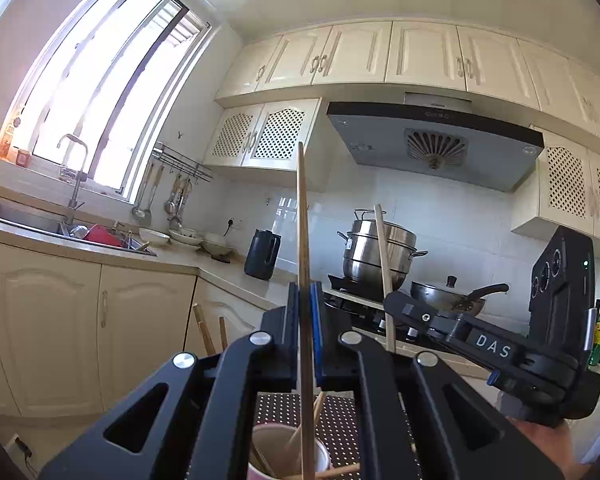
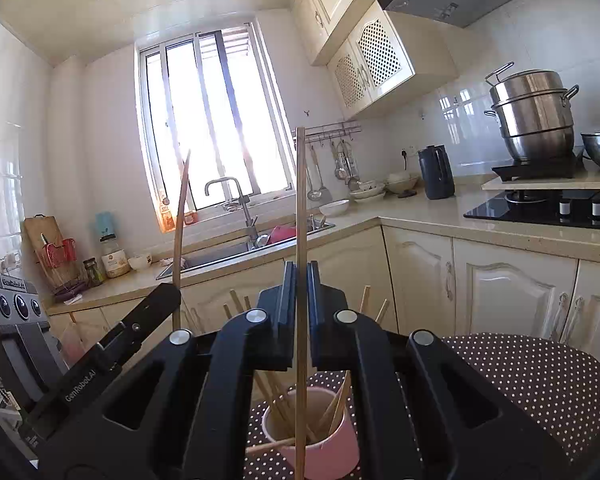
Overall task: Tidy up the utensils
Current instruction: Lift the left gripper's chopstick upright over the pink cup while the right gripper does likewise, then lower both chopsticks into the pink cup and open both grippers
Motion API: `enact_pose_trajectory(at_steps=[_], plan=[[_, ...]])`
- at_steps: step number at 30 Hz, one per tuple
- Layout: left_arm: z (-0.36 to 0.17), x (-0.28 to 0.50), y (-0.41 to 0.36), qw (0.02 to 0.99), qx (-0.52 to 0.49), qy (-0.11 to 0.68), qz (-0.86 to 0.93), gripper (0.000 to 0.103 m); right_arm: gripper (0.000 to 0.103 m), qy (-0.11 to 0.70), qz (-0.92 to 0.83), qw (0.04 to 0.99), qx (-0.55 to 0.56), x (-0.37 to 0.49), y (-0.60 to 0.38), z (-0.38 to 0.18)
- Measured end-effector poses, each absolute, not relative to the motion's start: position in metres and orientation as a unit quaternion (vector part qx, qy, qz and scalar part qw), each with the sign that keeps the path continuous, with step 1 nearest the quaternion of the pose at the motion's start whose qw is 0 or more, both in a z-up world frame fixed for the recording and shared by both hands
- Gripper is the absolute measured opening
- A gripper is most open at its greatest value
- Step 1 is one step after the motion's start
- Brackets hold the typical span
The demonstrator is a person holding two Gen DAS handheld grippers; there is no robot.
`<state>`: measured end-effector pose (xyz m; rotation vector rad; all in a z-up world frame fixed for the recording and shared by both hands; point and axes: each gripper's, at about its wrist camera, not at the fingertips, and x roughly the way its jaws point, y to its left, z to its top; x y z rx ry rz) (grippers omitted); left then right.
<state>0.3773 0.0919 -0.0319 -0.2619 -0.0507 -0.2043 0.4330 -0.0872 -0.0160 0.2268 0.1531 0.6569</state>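
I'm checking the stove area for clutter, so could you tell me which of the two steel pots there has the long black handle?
The low lidded pan, to the right of the tall stacked steamer pot; the steamer has only short side loops.

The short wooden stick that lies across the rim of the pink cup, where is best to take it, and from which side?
Probably best at its free outer end. The loose stick lies nearly flat across the rim of the pink cup, one end jutting out past the rim, clear of the upright sticks inside. Come from that side and from above, jaws across its thin width. Both grippers are shut on chopsticks now, so one must free itself first.
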Motion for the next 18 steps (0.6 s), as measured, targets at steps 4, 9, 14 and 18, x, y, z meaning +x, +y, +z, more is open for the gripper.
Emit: enact_pose_trajectory(at_steps=[4, 9, 14, 18], plan=[[-0.040, 0.405, 0.086, 0.988, -0.123, -0.030, -0.091, 0.006, 0.006, 0.062, 0.323, 0.938, 0.112, 0.450, -0.082, -0.021], [-0.051, 0.428, 0.087, 0.989, -0.121, -0.032, -0.078, 0.006, 0.006, 0.045, 0.328, 0.937, 0.116, 0.463, -0.079, -0.026], [-0.064, 0.441, 0.088, 0.989, -0.127, -0.026, -0.072, 0.006, 0.006, 0.043, 0.333, 0.935, 0.119, 0.473, -0.076, -0.035], [-0.072, 0.445, 0.084, 0.990, -0.119, -0.020, -0.072, 0.006, 0.006, 0.046, 0.336, 0.933, 0.116, 0.478, -0.075, -0.043]])
